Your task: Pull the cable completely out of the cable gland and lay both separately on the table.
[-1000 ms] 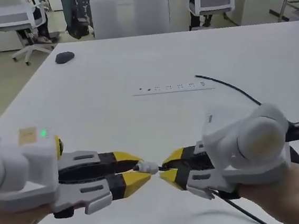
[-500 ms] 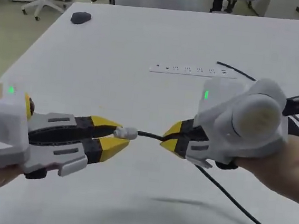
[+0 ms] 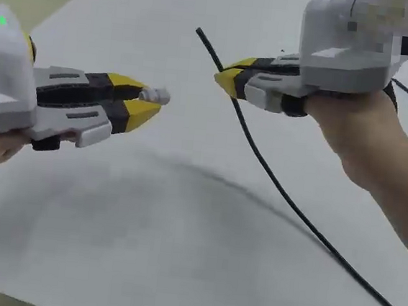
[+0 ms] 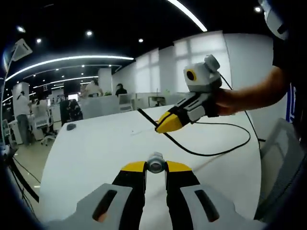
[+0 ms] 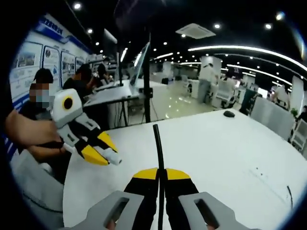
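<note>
In the head view, your left gripper [image 3: 150, 101] is clamped on the small white cable gland [image 3: 156, 95], held above the white table [image 3: 178, 266]. Your right gripper [image 3: 221, 78] pinches the black cable [image 3: 273, 183] just below its free end, which is apart from the gland. The rest of the cable trails away to the lower right. The table's edge runs close by your left hand (floor lies beyond it).

In the left gripper view, the gland [image 4: 156, 162] sits between the yellow tips, with bare table ahead.

In the right gripper view, the cable [image 5: 157, 143] rises straight from the closed tips, and open tabletop spreads to the right.
</note>
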Demonstrator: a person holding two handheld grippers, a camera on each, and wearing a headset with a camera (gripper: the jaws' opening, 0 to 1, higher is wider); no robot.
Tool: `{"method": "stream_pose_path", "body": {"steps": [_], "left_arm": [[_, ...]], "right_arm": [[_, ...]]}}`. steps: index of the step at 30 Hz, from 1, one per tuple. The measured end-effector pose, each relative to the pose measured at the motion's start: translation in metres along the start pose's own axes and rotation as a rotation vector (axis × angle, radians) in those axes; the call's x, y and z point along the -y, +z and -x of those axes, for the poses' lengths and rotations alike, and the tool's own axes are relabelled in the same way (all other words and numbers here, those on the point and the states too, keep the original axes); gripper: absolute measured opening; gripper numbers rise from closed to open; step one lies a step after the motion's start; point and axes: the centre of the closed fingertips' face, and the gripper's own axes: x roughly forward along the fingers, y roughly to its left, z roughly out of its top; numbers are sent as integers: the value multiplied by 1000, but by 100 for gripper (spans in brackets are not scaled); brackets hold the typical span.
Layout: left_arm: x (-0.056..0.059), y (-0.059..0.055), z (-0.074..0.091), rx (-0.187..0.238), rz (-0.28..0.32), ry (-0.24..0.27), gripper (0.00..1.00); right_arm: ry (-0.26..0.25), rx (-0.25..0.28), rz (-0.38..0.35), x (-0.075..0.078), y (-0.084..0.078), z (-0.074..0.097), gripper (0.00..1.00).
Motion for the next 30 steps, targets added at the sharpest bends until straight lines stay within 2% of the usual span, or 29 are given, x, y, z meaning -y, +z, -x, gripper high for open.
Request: {"method": "stream_pose_path", "body": {"steps": [1, 2, 3, 4, 5, 6, 7, 8, 9, 11, 14, 15, 17, 19, 20, 22, 24, 26, 28, 29, 30], "left_arm": [[-6, -7, -1, -9, 0, 20, 14], [-21, -15, -3, -3, -33, 87, 14], [-28, -20, -4, 1, -44, 114, 14], [-31, -29, -7, -16, -18, 116, 14], [-41, -36, -10, -12, 16, 154, 14], [-44, -42, -12, -14, 21, 155, 14], [-49, -53, -15, -47, 36, 164, 14], [-55, -58, -17, -53, 63, 190, 14], [-57, -67, -19, -77, 81, 190, 14], [-60, -71, -24, -67, 74, 204, 14], [-60, -80, -28, -84, 77, 213, 14], [-59, -86, -30, -109, 69, 208, 14], [-59, -94, -31, -130, 43, 223, 14], [-56, -98, -32, -134, 66, 213, 14], [-56, -99, -32, -129, 57, 226, 14], [-55, -97, -32, -114, 100, 234, 15], [-58, -98, -31, -125, 64, 260, 15], [-58, -99, -30, -123, 66, 262, 15], [-61, -100, -28, -130, 51, 270, 15], [-61, -101, -28, -133, 56, 265, 16], [-65, -102, -27, -133, 85, 284, 18]], "right_arm": [[-4, 12, -10, 2, 0, -9, 0], [21, 41, -73, 0, -1, -22, 0], [24, 49, -122, 2, -3, -30, 0], [10, 42, -145, 9, -7, -39, 0], [-6, 41, -161, 16, -12, -49, 0], [-18, 37, -175, 18, -16, -55, 0], [-34, 29, -229, 22, -22, -64, 0], [-36, 34, -264, 23, -23, -70, 0], [-42, 20, -247, 25, -29, -78, 0], [-53, -4, -252, 29, -40, -91, 0], [-69, -44, -268, 31, -56, -102, 0], [-64, -54, -279, 29, -60, -107, 0], [-65, -72, -249, 24, -65, -112, 0], [-75, -88, -223, 22, -70, -115, 0], [-66, -94, -197, 17, -72, -118, 0], [-103, -124, -100, 19, -75, -118, 0], [-130, -143, -24, 22, -76, -120, 0], [-103, -157, 8, 12, -79, -120, 0], [-120, -161, 48, 9, -78, -117, 0], [-121, -161, 77, 9, -77, -116, 3], [-122, -166, 68, 6, -77, -114, 7]]}}
